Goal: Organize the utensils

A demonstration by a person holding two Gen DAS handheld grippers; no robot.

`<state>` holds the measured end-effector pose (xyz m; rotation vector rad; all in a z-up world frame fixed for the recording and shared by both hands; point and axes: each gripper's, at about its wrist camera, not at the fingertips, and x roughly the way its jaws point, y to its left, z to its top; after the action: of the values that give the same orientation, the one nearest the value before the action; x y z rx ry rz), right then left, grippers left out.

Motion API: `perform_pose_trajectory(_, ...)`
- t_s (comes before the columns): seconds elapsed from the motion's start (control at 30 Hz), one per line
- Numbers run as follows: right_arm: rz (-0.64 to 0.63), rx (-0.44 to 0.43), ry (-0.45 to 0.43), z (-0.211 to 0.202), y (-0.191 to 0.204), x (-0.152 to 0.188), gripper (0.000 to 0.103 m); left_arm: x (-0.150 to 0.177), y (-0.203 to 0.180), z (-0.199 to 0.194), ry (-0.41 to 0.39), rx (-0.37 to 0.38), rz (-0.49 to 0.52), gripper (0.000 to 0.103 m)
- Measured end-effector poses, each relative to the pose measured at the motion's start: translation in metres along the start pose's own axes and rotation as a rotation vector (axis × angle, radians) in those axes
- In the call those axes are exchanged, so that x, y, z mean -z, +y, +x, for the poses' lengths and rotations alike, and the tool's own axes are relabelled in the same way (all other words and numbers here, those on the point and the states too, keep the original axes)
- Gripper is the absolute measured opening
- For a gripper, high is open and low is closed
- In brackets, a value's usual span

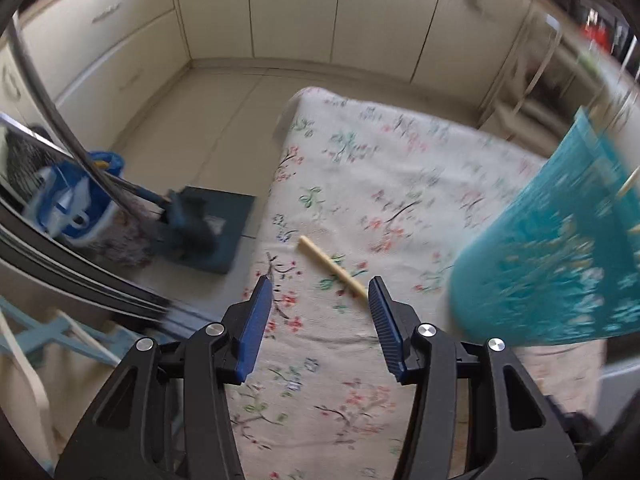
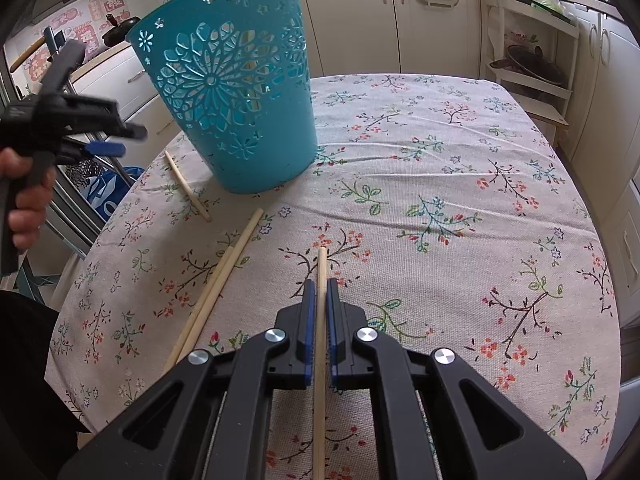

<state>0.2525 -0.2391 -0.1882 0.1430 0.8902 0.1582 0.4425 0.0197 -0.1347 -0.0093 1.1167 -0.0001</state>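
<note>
My right gripper (image 2: 319, 285) is shut on a wooden chopstick (image 2: 321, 268) that runs between its blue pads, its tip just above the floral tablecloth. A teal cut-out basket (image 2: 240, 100) stands at the table's far left; it also shows blurred in the left wrist view (image 1: 560, 248). Two chopsticks (image 2: 218, 284) lie side by side left of my right gripper, and a single chopstick (image 2: 188, 186) lies beside the basket. My left gripper (image 1: 320, 292) is open and empty above the table's left edge, with one chopstick (image 1: 332, 268) just ahead of its fingers; it also shows in the right wrist view (image 2: 116, 140).
The round table (image 2: 460, 200) carries a floral cloth. Cream cabinets (image 2: 360, 16) line the walls, with a white shelf rack (image 2: 532, 60) at the right. On the floor left of the table are a blue mop bucket (image 1: 76, 200) and a dark mat (image 1: 216, 232).
</note>
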Motion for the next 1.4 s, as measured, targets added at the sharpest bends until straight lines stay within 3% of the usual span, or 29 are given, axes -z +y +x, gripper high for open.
perform_pose_trajectory(0.23, 0.022, -0.025, 0.001, -0.001, -0.005, 0.000, 0.006, 0.001, -0.022, 0.039, 0.082, -0.147, 0.075, 0.048)
perform_pose_trajectory(0.4, 0.029, -0.032, 0.002, -0.001, -0.005, 0.000, 0.006, -0.007, -0.023, 0.045, 0.076, -0.189, 0.105, 0.059)
perform_pose_trajectory(0.57, 0.037, -0.041, 0.003, -0.001, -0.007, 0.000, 0.006, -0.015, -0.019, 0.048, 0.092, -0.165, 0.066, 0.060)
perform_pose_trajectory(0.7, 0.042, -0.046, 0.004, -0.002, -0.008, -0.001, 0.006, -0.018, -0.007, 0.047, 0.133, -0.032, -0.075, 0.060)
perform_pose_trajectory(0.8, 0.043, -0.047, 0.004, -0.001, -0.008, -0.001, 0.006, -0.020, -0.005, 0.047, 0.119, -0.049, -0.099, 0.060)
perform_pose_trajectory(0.93, 0.045, -0.049, 0.004, -0.001, -0.008, -0.001, 0.006, -0.024, 0.001, 0.050, 0.124, 0.004, -0.199, 0.060)
perform_pose_trajectory(1.07, 0.047, -0.051, 0.004, -0.001, -0.008, -0.001, 0.006, -0.027, -0.005, 0.053, 0.115, 0.010, -0.216, 0.060)
perform_pose_trajectory(1.23, 0.050, -0.056, 0.004, -0.001, -0.009, -0.001, 0.006, -0.027, -0.023, 0.057, 0.105, -0.053, -0.123, 0.060)
perform_pose_trajectory(1.4, 0.055, -0.060, 0.005, -0.001, -0.011, -0.001, 0.007, -0.026, -0.040, 0.058, 0.070, -0.079, 0.083, 0.063)
